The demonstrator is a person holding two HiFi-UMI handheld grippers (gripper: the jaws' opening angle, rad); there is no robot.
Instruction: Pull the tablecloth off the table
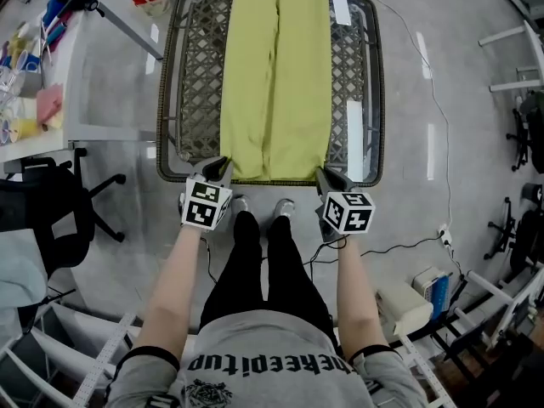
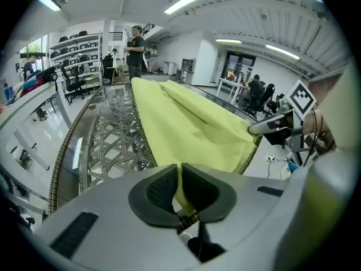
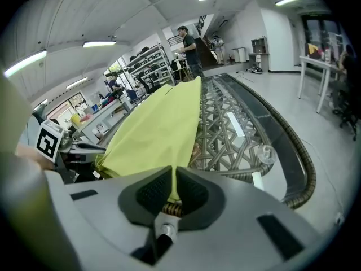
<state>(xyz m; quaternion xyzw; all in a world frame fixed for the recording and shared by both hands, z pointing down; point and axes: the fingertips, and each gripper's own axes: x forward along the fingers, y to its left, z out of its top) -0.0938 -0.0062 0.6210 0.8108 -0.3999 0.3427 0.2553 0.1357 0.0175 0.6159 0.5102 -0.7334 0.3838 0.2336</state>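
Yellow-green tablecloth (image 1: 276,75) lies in the head view as a long folded strip down the middle of the wicker-and-glass table (image 1: 197,75), with its near hem at the table's near rim. The left gripper (image 1: 223,168) sits at the cloth's near left corner and the right gripper (image 1: 328,177) at its near right corner. The left forearm (image 1: 180,270) and right forearm (image 1: 355,283) reach forward and down, roughly parallel, one on each side of the person's legs, with the marker cubes facing up.

Seen from the left gripper view, the jaws stand almost together, their dark pads pinching a thin fold of the cloth. The woven rim shows just beneath them, and the cloth runs away across the lattice top.

From the right gripper view the picture is much the same. The jaws are nearly closed, a narrow edge of cloth is nipped between the pads, and the rim lies directly below.

The pull itself looks like the step in hand. It would probably go best with both hands drawing back together at an even pace and lifting slightly so the hem clears the rim. Each bite is thin, so a sideways tug or one hand leading could slip a corner free. The feet stand close to the table, so stepping back may be needed.
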